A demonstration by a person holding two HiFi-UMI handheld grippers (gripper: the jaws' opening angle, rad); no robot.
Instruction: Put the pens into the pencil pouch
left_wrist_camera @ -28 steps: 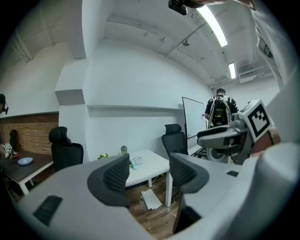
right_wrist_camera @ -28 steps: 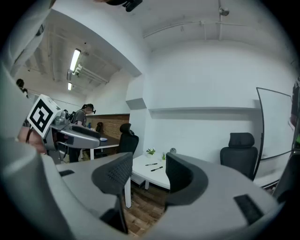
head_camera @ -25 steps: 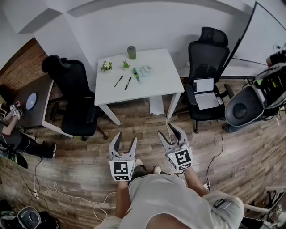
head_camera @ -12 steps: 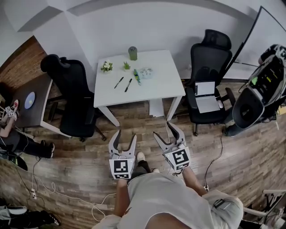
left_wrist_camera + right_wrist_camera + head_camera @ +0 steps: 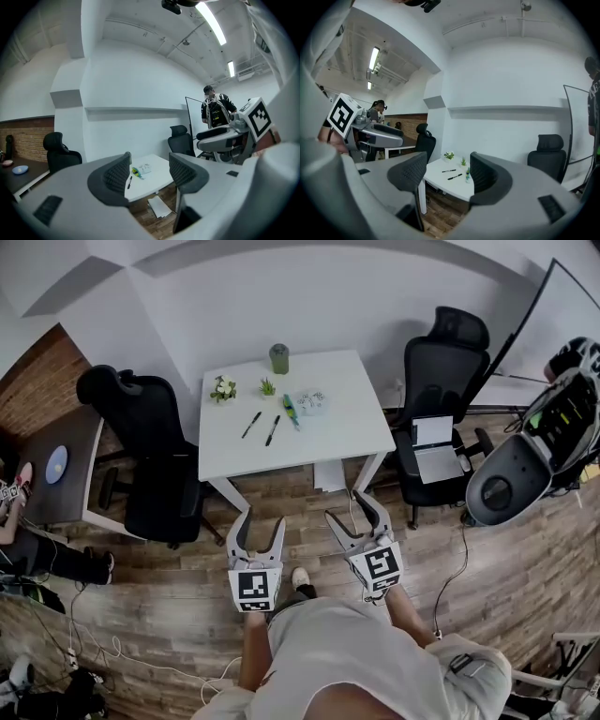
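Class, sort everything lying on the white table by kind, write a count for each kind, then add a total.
black pens: 2
green pen: 1
pencil pouch: 1
small potted plants: 2
green cup: 1
Total: 7

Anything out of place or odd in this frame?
Nothing on the white table looks spilled. Two oddities off it: white sheets lie loose on the floor under its front edge, and what looks like an open laptop rests on an office chair seat.
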